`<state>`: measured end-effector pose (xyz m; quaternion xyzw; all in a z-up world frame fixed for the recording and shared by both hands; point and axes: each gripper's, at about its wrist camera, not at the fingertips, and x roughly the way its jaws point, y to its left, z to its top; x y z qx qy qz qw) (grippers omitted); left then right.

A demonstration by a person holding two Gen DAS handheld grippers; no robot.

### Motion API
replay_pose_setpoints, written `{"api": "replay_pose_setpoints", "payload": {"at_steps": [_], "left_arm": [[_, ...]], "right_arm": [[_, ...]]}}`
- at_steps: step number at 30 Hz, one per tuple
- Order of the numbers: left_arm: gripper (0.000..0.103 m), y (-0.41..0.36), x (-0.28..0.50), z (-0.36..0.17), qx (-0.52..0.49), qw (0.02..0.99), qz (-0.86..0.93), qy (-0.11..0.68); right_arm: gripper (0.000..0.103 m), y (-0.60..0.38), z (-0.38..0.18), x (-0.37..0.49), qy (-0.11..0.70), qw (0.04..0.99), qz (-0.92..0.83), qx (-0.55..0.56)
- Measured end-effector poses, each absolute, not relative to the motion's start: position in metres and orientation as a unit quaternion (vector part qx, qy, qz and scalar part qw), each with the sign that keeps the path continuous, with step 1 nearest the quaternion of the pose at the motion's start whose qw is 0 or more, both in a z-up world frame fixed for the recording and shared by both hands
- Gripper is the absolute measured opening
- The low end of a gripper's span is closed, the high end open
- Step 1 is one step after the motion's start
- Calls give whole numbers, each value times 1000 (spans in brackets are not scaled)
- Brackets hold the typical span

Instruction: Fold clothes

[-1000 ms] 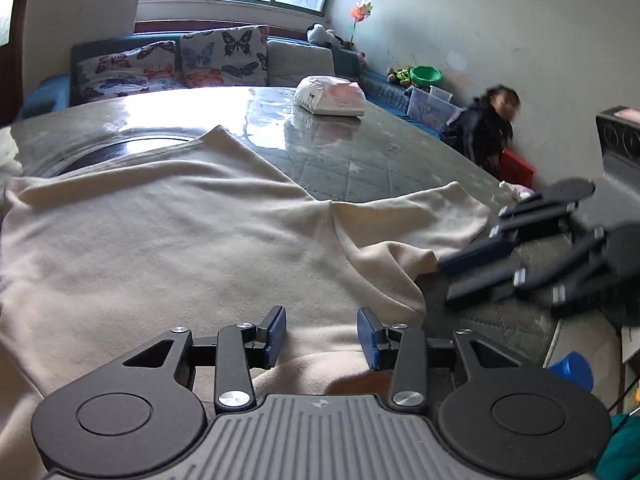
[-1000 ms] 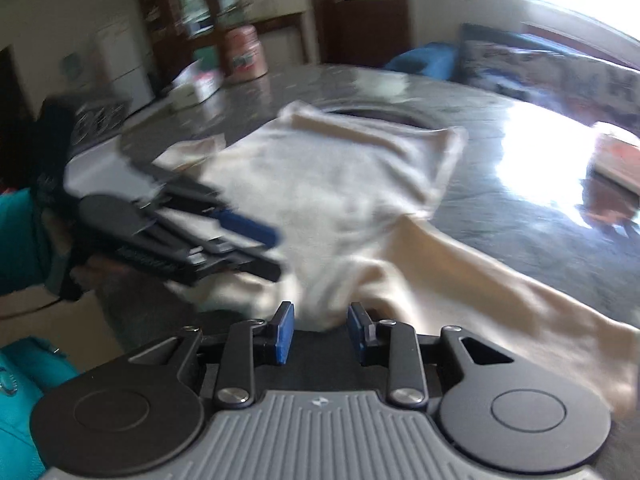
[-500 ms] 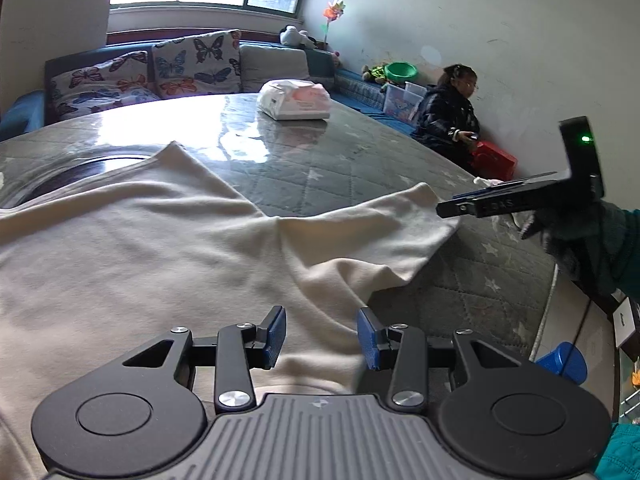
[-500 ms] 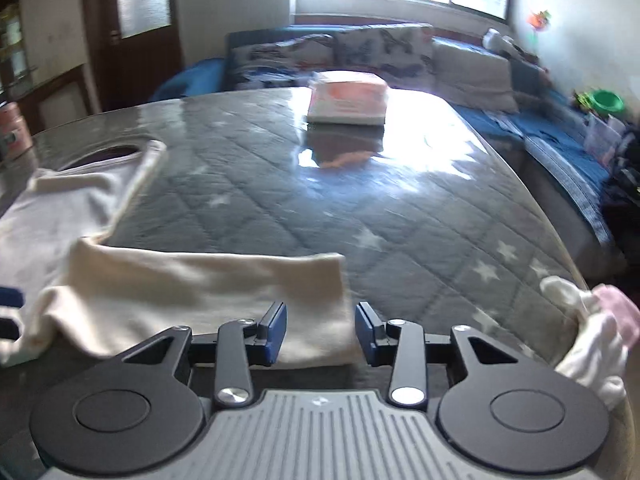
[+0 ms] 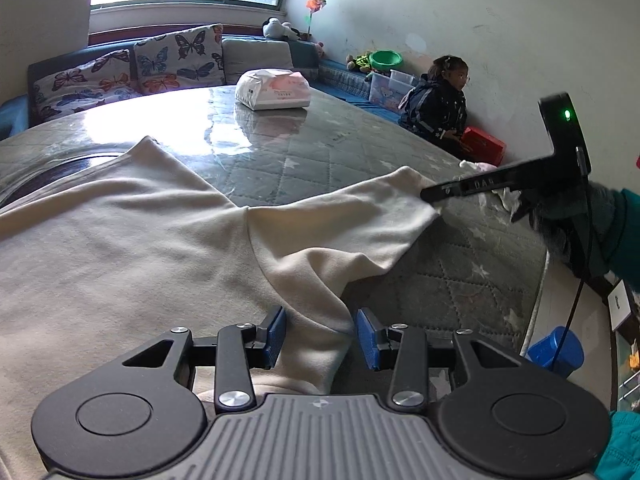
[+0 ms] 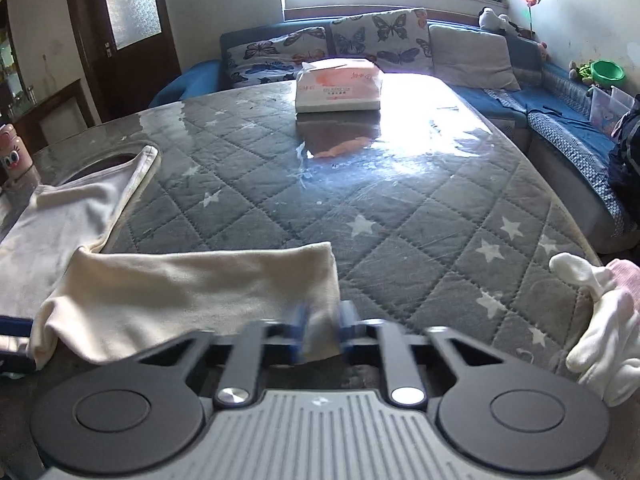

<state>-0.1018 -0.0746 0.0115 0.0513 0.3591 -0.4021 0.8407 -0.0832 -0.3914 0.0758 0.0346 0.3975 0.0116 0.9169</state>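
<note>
While the cream shirt (image 5: 132,240) lies spread across the quilted bench (image 6: 400,208), both tools work its lower-right sleeve.
Left tool (image 5: 320,334) gapes wide over the armpit fold — right tool (image 6: 320,330), blurred, nearly pinches the sleeve cuff (image 6: 320,280).

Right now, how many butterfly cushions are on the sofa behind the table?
2. One butterfly cushion sits toward the left end of the sofa; the other is right beside it, next to a plain grey cushion. More could be out of view.
</note>
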Motion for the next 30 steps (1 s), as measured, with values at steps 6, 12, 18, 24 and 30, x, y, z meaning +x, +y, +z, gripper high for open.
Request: {"api": "replay_pose_setpoints", "payload": {"at_steps": [6, 12, 18, 24, 30], "left_arm": [[45, -77, -103, 10, 60, 836, -411, 358], [48, -79, -107, 9, 71, 834, -419, 352], [48, -75, -104, 10, 58, 833, -420, 355], [48, -62, -104, 23, 30, 851, -400, 339], [48, -19, -97, 36, 14, 890, -321, 324]], "right_arm": [[7, -374, 101, -74, 346, 934, -14, -84], [7, -369, 87, -53, 360, 927, -19, -102], [21, -379, 79, -52, 374, 924, -29, -71], [23, -363, 100, -55, 353, 935, 27, -26], [26, -334, 81, -42, 375, 924, 76, -8]]}}
